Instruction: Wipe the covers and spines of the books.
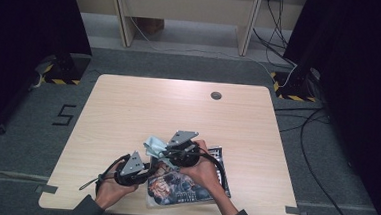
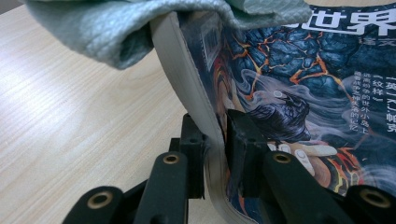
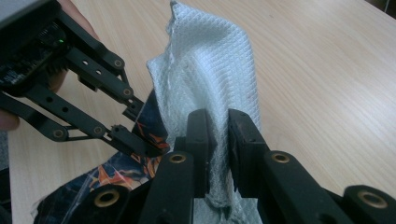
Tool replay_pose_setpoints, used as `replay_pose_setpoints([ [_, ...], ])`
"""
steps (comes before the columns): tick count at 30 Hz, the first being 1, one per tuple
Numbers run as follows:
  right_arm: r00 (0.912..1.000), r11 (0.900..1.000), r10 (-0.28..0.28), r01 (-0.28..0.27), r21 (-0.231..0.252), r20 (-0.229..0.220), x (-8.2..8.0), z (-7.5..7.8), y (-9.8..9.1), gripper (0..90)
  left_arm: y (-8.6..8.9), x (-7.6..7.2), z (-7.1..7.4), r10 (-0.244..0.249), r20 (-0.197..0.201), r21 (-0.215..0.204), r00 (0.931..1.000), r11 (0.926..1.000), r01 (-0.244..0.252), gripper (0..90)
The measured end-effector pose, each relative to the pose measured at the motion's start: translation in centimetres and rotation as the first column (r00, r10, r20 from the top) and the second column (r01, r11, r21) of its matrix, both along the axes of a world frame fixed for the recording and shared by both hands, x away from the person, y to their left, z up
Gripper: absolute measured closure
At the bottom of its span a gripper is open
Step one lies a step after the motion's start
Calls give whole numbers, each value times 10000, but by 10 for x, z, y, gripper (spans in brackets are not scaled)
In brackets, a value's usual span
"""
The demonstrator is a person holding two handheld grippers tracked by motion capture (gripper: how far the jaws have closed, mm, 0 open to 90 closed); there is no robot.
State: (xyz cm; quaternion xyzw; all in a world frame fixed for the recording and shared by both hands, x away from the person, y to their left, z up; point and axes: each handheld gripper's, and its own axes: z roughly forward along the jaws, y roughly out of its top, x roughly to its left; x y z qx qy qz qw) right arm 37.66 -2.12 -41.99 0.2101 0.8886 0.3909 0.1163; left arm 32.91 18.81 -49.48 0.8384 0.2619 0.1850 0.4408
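A magazine [image 1: 193, 188] with a dark, orange-veined cover lies near the table's front edge. My left gripper [image 2: 217, 135] is shut on its left edge, lifting and bending the pages [image 2: 182, 70]. A pale green waffle-weave cloth [image 3: 210, 70] hangs over the lifted edge, and my right gripper [image 3: 219, 135] is shut on a bunched fold of it. In the high view the left gripper [image 1: 149, 167] sits at the magazine's left side, with the right gripper [image 1: 164, 153] just behind it at the cloth [image 1: 154, 145]. The right gripper view has the left gripper [image 3: 140, 126] clamped on the magazine [image 3: 116, 177].
The light wooden table [image 1: 128, 108] has a small round grommet [image 1: 216, 95] near its far edge. Cables [image 1: 306, 144] run over the grey floor to the right, and a taped "5" [image 1: 64, 115] marks the floor at the left. Dark curtains stand on both sides.
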Motion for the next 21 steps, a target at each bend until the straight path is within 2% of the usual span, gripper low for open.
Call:
replay_pose_setpoints([
  [4, 9999, 9999, 119, -119, 59, 53, -3, 1, 3, 797, 0, 0, 1, -11, -8, -29, 10000, 10000, 11, 770],
  [5, 9990, 9993, 372, -373, 31, 236, -2, 2, 3, 797, 0, 0, 1, -13, -13, -15, 10000, 10000, 13, 770],
  [9, 9987, 9991, 427, -427, -25, 286, -5, 3, 5, 797, 0, 0, 0, -1, 11, -4, 10000, 10000, 1, 769],
  [14, 9991, 9993, 308, -301, -242, 289, -3, 3, 2, 797, 0, 0, 1, -18, 24, -21, 10000, 10000, 18, 769],
  [17, 10000, 9993, 25, -24, -378, 38, 1, 1, -5, 798, 0, 0, 0, -24, -10, -9, 10000, 10000, 24, 769],
  [18, 9998, 9991, 44, -36, -425, 184, 3, 0, -7, 798, 0, 0, 0, -33, -21, -8, 10000, 10000, 33, 769],
  [20, 9998, 9986, -175, 175, -495, 7, 6, -2, -13, 798, 0, 0, 0, -35, -23, -26, 10000, 10000, 35, 769],
  [21, 9999, 9983, -149, 152, -569, 62, 9, -3, -16, 798, 1, -1, 0, -32, -26, -45, 10000, 10000, 32, 768],
])
